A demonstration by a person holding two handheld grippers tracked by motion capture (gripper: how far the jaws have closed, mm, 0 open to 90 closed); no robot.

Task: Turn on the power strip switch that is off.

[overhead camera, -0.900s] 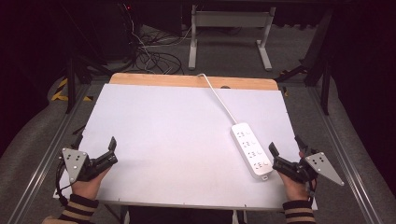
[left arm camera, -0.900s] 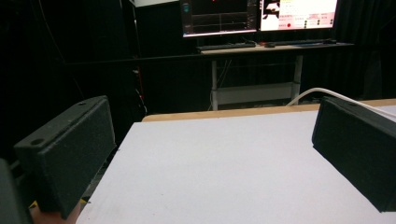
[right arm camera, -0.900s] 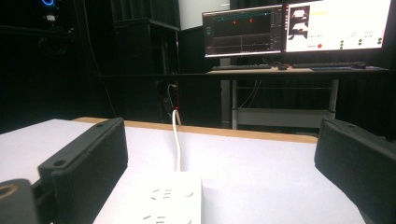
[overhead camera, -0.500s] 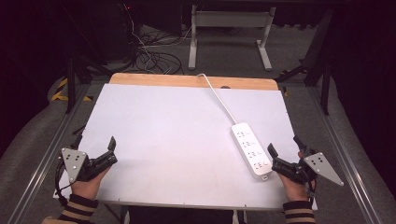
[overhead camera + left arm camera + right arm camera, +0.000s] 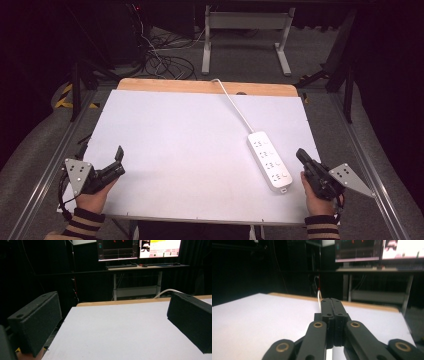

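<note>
A white power strip [image 5: 269,161] lies on the white table top [image 5: 190,145] at the right, and its white cable [image 5: 235,105] runs off over the far edge. My right gripper [image 5: 301,154] rests at the near right edge, just right of the strip, and is shut with nothing between its jaws. In the right gripper view the pressed-together jaws of the right gripper [image 5: 333,302] point along the cable [image 5: 319,296]. My left gripper [image 5: 101,154] sits at the near left corner, open and holding nothing. Its black pads [image 5: 37,322] stand wide apart over bare table.
A wooden strip [image 5: 200,86] borders the table's far edge. Metal rails [image 5: 45,175] run along both sides. Beyond the table stand a grey desk frame [image 5: 245,30] and lit monitors [image 5: 140,248], with tangled cables [image 5: 165,62] on the floor.
The right gripper's jaws, open in the earlier frames, have shut on nothing. The left gripper and the power strip have stayed put.
</note>
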